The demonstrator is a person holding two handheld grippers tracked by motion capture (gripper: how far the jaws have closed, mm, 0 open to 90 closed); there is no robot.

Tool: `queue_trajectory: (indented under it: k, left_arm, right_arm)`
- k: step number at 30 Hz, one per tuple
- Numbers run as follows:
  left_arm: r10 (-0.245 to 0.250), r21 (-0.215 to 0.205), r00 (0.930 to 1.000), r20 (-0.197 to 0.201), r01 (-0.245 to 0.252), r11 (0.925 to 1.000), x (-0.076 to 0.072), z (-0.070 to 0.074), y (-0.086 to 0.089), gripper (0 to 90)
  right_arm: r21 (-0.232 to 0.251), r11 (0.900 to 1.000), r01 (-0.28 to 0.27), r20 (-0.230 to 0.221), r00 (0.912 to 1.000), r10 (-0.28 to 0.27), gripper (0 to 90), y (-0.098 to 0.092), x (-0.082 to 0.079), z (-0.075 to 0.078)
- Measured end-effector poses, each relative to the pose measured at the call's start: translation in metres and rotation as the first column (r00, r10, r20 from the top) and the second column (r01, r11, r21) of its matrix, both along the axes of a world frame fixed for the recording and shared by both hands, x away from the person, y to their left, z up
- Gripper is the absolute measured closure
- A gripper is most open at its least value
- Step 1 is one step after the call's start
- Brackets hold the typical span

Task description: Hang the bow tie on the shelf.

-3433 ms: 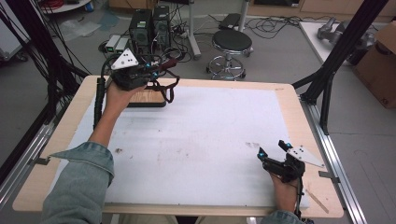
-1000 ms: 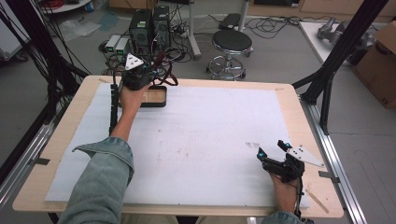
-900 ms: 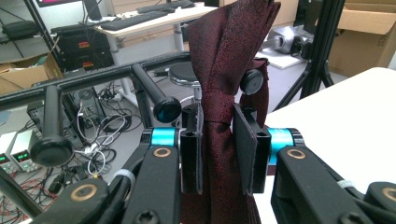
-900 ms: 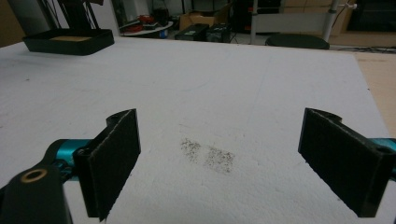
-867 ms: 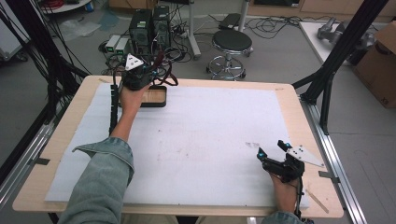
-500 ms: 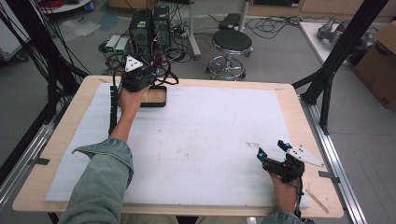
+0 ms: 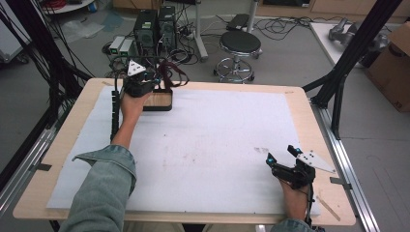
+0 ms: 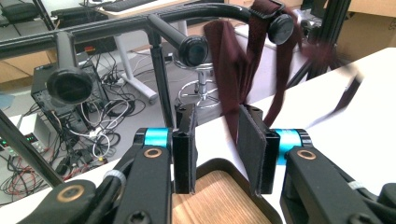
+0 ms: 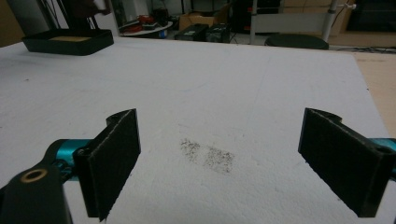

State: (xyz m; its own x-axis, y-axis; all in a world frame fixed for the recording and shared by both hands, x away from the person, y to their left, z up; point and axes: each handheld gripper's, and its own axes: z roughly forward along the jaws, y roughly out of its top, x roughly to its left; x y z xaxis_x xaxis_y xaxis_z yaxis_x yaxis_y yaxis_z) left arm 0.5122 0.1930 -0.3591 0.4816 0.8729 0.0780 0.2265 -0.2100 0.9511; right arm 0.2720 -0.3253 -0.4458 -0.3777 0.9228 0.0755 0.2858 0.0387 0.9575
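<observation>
Up at the upper left of the high view, the left gripper [image 7: 145, 84] hovers over a dark tray with a wooden floor [image 7: 159, 100], beside dark red straps [image 7: 170, 76]; the right gripper [image 7: 286, 163] rests wide open at lower right on the white mat [image 7: 212, 140].

Its own view shows the jaws narrowed but apart around a hanging strap [image 8: 229, 70], seemingly not yet pinched; closing on it seems the next move.

Across the right gripper view, wide jaws frame a grey smudge [image 9: 208, 156].

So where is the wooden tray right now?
In the high view the wooden tray sits at the table's far left edge, directly under the left gripper.
</observation>
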Motion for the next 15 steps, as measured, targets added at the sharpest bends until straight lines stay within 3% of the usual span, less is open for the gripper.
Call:
queue_trajectory:
  k: [11, 15]
  left_arm:
    - [-0.017, -0.005, 0.9998, 0.007, 0.017, 0.9998, -0.011, 0.003, 0.007, 62.8]
    - [-0.028, -0.029, 0.9995, 0.012, 0.028, 0.9992, -0.019, 0.010, 0.016, 60.8]
  right_arm:
    - [0.004, 1.000, 0.000, 0.005, 1.0000, 0.000, 11.9, 0.000, 0.000, 0.000]
    - [0.005, 1.000, 0.000, 0.004, 1.0000, 0.000, 11.9, -0.001, 0.000, 0.000]
